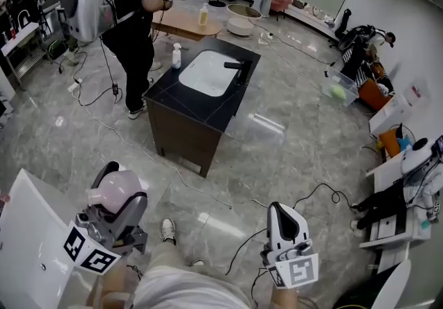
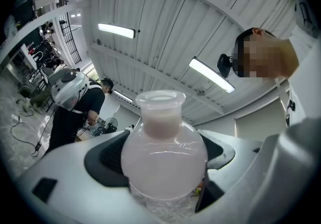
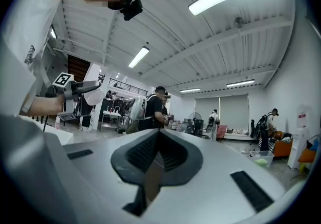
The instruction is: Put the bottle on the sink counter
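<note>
Bottle (image 2: 163,140), pale pink and round, looks smooth, probably light and slippery. Left claw (image 2: 163,163) clamps its belly, near, well apart from the far sink bench (image 1: 211,110). Right claw (image 3: 156,160) is together, empty.

Near the middle top of the frame we see a dark sink counter (image 1: 208,108) standing on the shiny grey floor (image 1: 297,162), with a white bowl (image 1: 206,73) sunk into its top, a black tap (image 1: 239,68) at the bowl's right and a small white bottle (image 1: 176,56) standing near its left corner. Black wires (image 1: 93,96) lie on the floor left of the counter, and a see-through box (image 1: 338,86) sits on the floor at the right. Higher up we see a low wooden table (image 1: 181,25) with a yellow bottle (image 1: 203,16) on it, and a big round tub (image 1: 241,20) on the floor just right of it.
</note>
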A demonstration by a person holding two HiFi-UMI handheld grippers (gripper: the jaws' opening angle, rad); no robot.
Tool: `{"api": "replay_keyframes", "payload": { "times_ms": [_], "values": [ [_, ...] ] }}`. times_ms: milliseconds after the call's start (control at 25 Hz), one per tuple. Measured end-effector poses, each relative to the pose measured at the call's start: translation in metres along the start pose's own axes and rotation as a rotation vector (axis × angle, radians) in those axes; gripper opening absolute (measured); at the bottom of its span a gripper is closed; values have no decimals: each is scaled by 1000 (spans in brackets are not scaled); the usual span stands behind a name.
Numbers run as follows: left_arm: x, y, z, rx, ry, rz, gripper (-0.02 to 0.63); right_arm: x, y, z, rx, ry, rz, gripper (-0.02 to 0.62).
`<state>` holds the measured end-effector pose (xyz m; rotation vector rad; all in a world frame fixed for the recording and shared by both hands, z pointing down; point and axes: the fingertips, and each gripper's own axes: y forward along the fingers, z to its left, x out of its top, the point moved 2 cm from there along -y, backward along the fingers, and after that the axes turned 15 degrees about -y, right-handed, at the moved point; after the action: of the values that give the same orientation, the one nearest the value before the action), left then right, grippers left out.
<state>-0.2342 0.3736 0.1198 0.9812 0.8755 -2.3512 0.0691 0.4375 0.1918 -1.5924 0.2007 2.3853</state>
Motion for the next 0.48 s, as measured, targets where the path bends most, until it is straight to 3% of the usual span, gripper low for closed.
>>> {"api": "replay_keyframes", "payload": {
  "times_ms": [240,480],
  "values": [
    [-10,47,45,-21,-31,9,410,-25,43,-21,-28,-15,32,11],
    [6,118,111,-71,-45,50,410,-26,142,-44,-60,-27,36,11]
  ]
}}
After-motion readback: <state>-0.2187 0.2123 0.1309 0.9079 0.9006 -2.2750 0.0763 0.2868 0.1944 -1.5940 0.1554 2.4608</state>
